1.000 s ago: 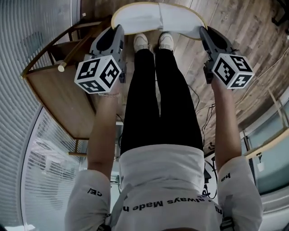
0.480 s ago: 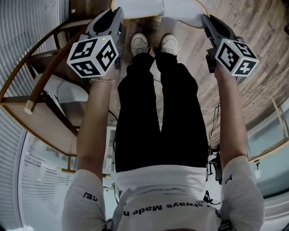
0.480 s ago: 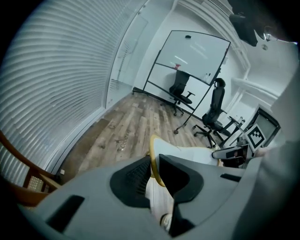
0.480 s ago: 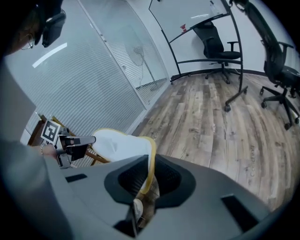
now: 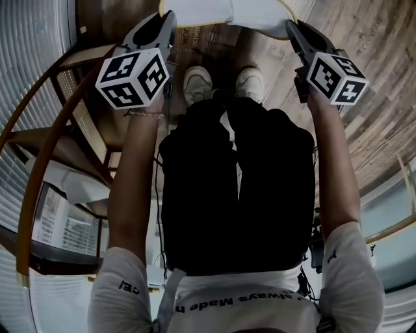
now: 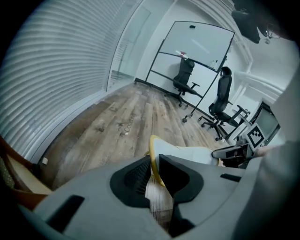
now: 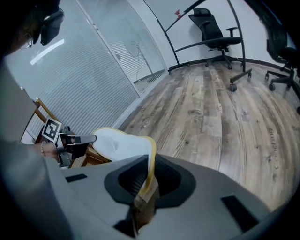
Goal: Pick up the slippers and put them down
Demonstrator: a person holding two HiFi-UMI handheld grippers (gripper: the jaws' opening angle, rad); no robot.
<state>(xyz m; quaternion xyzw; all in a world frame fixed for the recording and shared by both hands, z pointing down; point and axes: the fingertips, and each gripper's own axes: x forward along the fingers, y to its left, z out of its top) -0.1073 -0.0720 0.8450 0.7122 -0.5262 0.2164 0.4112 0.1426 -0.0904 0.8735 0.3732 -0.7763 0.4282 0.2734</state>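
Note:
Two white slippers with yellow rims hang side by side above the wooden floor, at the top of the head view. My left gripper is shut on the yellow rim of the left slipper. My right gripper is shut on the rim of the right slipper. In the left gripper view the rim runs between the jaws of that gripper. In the right gripper view the right slipper is pinched the same way by my right gripper. Both grippers point steeply down.
The person's white shoes stand just below the slippers. A wooden chair frame sits close on the left. Black office chairs and a glass board stand far across the plank floor. Blinds line the left wall.
Both grippers have sunk together with the slippers in them. The person's knees have bent, and the chair frame at the left now looms larger.

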